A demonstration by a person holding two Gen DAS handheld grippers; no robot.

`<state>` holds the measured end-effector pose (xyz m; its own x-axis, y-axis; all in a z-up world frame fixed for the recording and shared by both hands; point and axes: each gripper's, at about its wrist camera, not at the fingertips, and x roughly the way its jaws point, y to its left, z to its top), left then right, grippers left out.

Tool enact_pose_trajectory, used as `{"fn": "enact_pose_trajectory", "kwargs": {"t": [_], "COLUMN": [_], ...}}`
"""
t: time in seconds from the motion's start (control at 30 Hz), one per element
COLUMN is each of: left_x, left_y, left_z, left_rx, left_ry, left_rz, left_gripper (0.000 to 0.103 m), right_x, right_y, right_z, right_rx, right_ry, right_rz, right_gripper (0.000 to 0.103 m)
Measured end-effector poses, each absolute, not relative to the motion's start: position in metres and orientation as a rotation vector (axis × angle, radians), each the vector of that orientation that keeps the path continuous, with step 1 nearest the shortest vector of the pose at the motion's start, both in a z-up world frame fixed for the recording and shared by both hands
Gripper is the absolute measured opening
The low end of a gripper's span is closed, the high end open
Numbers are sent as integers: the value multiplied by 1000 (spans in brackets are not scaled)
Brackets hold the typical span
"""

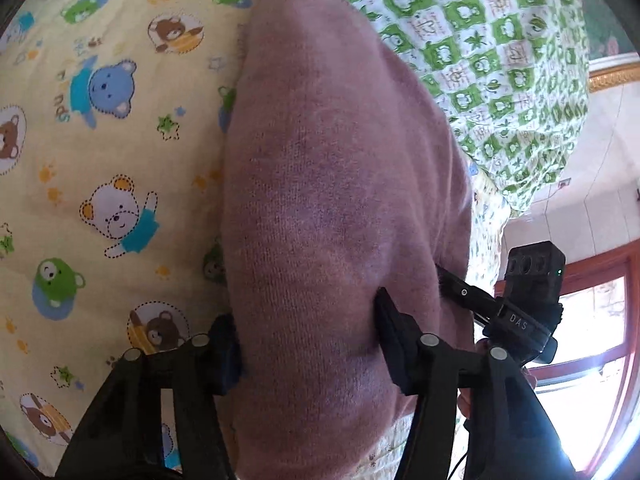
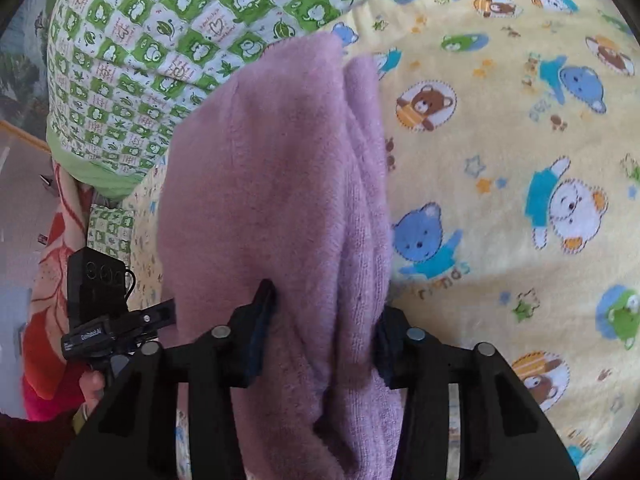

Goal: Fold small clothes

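A mauve knit garment [image 1: 340, 208] hangs over the yellow bear-print sheet [image 1: 100, 160]. My left gripper [image 1: 308, 340] is shut on its near edge, with the cloth bunched between the two black fingers. In the right wrist view the same garment [image 2: 280, 200] shows a vertical fold down its right side, and my right gripper [image 2: 324, 328] is shut on it too. The right gripper also shows in the left wrist view [image 1: 520, 300], at the garment's right edge. The left gripper shows in the right wrist view [image 2: 104, 320], at the garment's left edge.
A green and white checked quilt [image 1: 500, 60] lies bunched at the far side of the bed, also in the right wrist view [image 2: 160, 40]. A red and orange blanket [image 2: 48, 280] hangs at the bed's edge. A red-framed window [image 1: 592, 340] and tiled floor lie beyond.
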<state>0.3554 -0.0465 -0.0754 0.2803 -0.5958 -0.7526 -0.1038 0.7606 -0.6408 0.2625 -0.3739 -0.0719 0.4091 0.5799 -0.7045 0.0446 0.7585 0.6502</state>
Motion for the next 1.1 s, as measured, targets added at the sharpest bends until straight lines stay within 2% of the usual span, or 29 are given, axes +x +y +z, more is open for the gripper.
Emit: {"fn": "enact_pose_trajectory", "kwargs": {"t": [0.17,0.37,0.67,1.1], "left_x": [346,327,270,163], "left_y": [-43,-29,41,133], "left_z": [-57,-10,46,35], "left_rx": [-651,-610,-592,-627], "left_ry": [1216,1119,1014,1023], "left_rz": [-381,-372,-295,-138], "left_gripper": [44,41,39,38], "right_x": [255,242,221,198], "right_y": [-367,-339,-267,-153], "right_z": [-52,-12,27,8], "right_rx": [642,604,578,532], "right_ry": [1070,990,930,1017], "right_rz": [357,378,502,654], "right_gripper": [32,30,29,29]}}
